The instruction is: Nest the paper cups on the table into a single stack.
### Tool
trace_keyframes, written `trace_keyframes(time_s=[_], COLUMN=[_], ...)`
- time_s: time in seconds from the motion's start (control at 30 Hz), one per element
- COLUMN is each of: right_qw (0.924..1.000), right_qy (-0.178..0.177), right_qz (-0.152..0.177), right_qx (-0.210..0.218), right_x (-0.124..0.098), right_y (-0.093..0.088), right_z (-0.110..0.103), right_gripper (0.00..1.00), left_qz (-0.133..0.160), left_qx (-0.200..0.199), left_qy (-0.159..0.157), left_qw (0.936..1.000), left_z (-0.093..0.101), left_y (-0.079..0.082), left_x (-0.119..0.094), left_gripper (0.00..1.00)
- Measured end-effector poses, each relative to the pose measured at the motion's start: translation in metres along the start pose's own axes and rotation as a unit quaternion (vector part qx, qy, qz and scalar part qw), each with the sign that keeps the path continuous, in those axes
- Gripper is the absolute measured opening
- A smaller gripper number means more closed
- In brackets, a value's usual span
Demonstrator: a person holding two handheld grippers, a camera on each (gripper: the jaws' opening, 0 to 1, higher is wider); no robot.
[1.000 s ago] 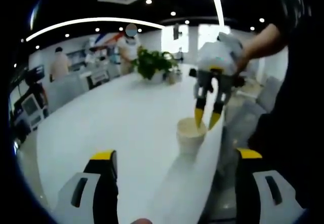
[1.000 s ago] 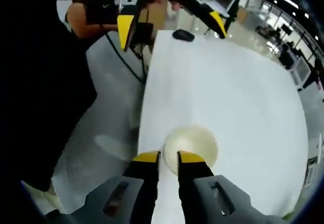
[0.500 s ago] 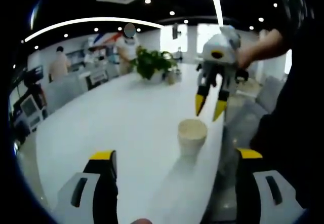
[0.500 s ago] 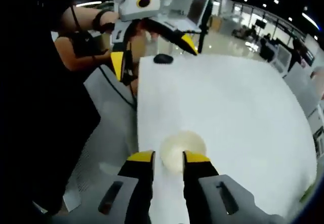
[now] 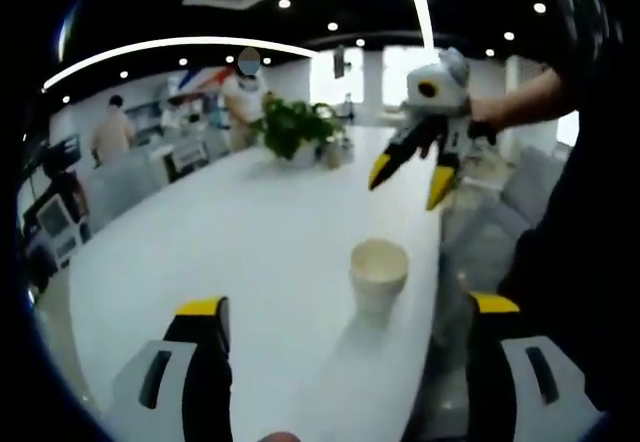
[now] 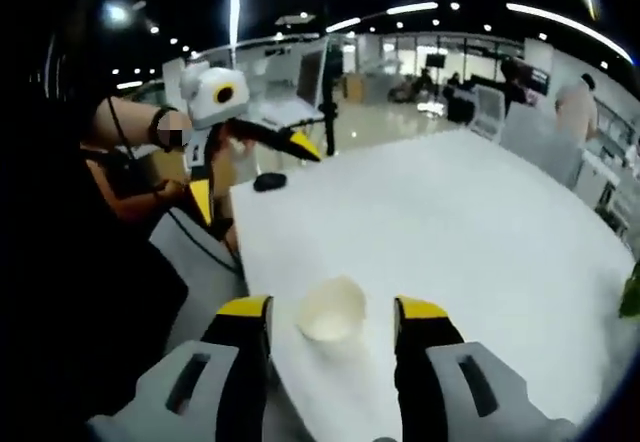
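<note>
Paper cup (image 5: 379, 269) stands free near table (image 5: 220, 252) edge, jaws clear.

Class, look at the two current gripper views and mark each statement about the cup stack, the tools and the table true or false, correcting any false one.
1. The cup stack stands upright on the white table. True.
2. The right tool grips the cup stack. False: it is open, held above the stack and apart from it.
3. The left tool is open. True.
4. A potted plant lies tipped over beside the cup stack. False: it stands far down the table.

Cream paper cup (image 5: 379, 273); white table (image 5: 240, 252); green plant (image 5: 292, 125)
</note>
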State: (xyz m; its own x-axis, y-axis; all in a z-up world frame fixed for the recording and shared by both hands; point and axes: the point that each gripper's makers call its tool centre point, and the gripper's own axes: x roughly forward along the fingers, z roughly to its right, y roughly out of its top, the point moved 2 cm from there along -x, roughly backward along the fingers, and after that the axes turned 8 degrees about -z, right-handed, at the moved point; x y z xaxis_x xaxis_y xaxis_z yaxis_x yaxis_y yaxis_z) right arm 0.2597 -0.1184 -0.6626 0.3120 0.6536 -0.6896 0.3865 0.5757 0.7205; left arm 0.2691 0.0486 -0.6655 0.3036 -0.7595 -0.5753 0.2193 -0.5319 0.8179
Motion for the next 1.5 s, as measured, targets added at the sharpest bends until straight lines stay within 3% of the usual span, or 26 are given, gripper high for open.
trace_keyframes(time_s=[0.3, 0.53, 0.6, 0.73, 1.0, 1.07, 1.23, 1.33, 1.5], right_qw=[0.9996, 0.9982, 0.9978, 0.9969, 0.9965, 0.9965, 0.9969, 0.9963, 0.9935], right_qy=[-0.028, -0.054, -0.057, -0.064, -0.049, -0.042, -0.011, 0.008, 0.033], right_qz=[-0.006, -0.021, -0.025, -0.024, -0.022, -0.018, -0.003, 0.0, -0.015], right_qx=[0.005, -0.015, -0.021, -0.038, -0.064, -0.07, -0.078, -0.085, -0.107], right_x=[-0.006, -0.01, -0.01, -0.009, 0.001, 0.004, 0.02, 0.03, 0.046], right_y=[-0.013, -0.03, -0.034, -0.04, -0.049, -0.05, -0.053, -0.054, -0.058], right_z=[0.009, 0.017, 0.017, 0.017, 0.016, 0.017, 0.015, 0.012, 0.01], right_gripper=[0.67, 0.91, 0.95, 1.0, 0.99, 0.96, 0.86, 0.79, 0.64], left_qz=[-0.009, -0.019, -0.032, -0.032, -0.038, -0.033, -0.024, -0.033, -0.048], left_qx=[0.009, -0.002, -0.009, -0.017, -0.017, -0.001, 0.007, 0.022, 0.025], left_qy=[-0.012, -0.019, -0.021, -0.024, -0.035, -0.035, -0.022, -0.018, -0.037], left_qw=[0.9999, 0.9996, 0.9992, 0.999, 0.9985, 0.9989, 0.9995, 0.9991, 0.9978], left_z=[0.002, 0.005, 0.006, 0.009, 0.019, 0.02, 0.018, 0.02, 0.025], left_y=[0.001, -0.006, -0.012, -0.015, -0.022, -0.025, -0.03, -0.04, -0.055], left_x=[0.009, 0.022, 0.027, 0.035, 0.052, 0.058, 0.073, 0.086, 0.106], left_gripper=[0.98, 0.99, 0.99, 0.98, 0.97, 0.95, 0.92, 0.9, 0.87])
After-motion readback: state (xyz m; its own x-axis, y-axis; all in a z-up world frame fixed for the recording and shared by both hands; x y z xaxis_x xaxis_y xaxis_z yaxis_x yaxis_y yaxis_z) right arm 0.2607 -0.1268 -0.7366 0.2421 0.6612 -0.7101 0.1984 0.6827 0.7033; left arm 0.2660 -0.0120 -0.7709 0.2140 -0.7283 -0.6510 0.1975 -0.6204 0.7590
